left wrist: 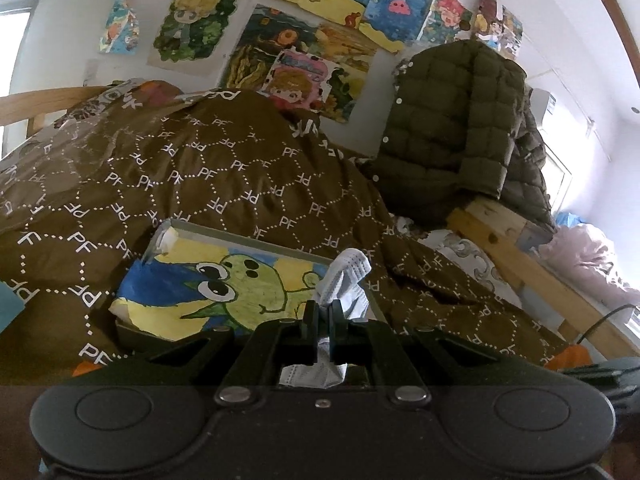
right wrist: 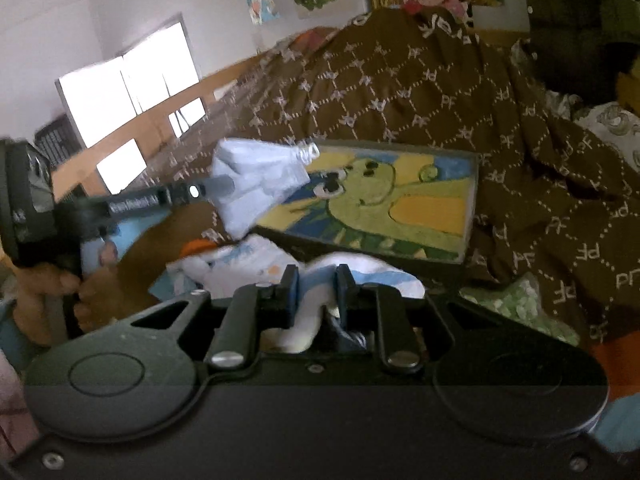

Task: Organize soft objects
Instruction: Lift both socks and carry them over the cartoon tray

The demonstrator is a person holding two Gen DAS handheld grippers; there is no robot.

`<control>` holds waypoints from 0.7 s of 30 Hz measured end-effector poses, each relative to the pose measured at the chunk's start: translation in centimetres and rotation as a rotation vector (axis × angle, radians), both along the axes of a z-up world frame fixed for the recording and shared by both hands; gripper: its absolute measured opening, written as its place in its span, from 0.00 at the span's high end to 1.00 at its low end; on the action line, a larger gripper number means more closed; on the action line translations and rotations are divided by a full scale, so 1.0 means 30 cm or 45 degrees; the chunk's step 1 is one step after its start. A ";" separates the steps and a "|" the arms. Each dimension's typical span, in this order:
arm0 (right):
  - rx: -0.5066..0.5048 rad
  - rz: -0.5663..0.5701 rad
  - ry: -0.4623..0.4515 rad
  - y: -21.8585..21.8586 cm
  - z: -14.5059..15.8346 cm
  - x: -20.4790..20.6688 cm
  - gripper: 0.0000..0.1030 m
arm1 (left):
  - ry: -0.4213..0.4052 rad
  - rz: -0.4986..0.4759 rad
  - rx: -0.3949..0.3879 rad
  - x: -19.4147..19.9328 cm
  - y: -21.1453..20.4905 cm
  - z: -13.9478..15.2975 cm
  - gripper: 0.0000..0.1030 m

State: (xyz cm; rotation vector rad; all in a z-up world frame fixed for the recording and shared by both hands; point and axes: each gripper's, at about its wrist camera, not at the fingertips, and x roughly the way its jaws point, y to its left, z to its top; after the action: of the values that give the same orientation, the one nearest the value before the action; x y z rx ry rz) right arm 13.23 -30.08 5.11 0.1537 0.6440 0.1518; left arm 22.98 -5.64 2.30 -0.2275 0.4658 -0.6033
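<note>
- A brown quilt [left wrist: 208,168] printed with white letters and dotted diamonds is filling the middle of the left wrist view, heaping up toward the upper left and sloping down to the lower right; it is leaving little flat, bare surface anywhere.
- A wall [left wrist: 60,32] is rising behind it across the top of the frame, and coloured drawings [left wrist: 304,44] are hanging on it.
- A quilted olive jacket [left wrist: 452,124] is sitting upper right, draped over a wooden bed frame [left wrist: 516,256] whose rail is running down toward the lower right edge.
- A shallow box with a green frog painting [left wrist: 224,284] is lying on the quilt at centre left; its far rim is butting against the quilt's folds, and its near edge is sitting just ahead of the grippers in both views.
- The left gripper [left wrist: 323,312] is reaching up from the bottom centre, its jaws pinched tight on a pale grey ribbed sock [left wrist: 346,276] that is sticking up over the box's right end.
- In the right wrist view that same sock [right wrist: 256,184] is hanging at centre left above the box's left corner, with the person's hand [right wrist: 44,300] at the left edge.
- The right gripper [right wrist: 314,280] is sitting bottom centre, its jaws slightly parted, with a white and blue soft cloth [right wrist: 352,272] lying between them; blur is hiding whether the pads are pressing it.
</note>
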 end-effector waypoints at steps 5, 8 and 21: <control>-0.050 0.012 0.092 0.018 -0.060 0.011 0.87 | -0.001 -0.017 -0.001 -0.008 0.000 0.000 0.96; -0.078 0.021 0.131 0.035 -0.096 0.022 0.84 | -0.002 -0.022 0.001 -0.007 -0.004 -0.001 0.96; -0.217 0.204 0.196 0.202 -0.242 0.097 0.68 | 0.005 -0.021 0.010 0.005 -0.002 -0.009 0.96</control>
State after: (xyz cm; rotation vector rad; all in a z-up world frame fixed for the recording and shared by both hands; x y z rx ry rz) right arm 16.13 -24.00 -2.15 -0.0518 0.8194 0.2398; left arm 23.14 -5.71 2.03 -0.2178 0.4737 -0.6171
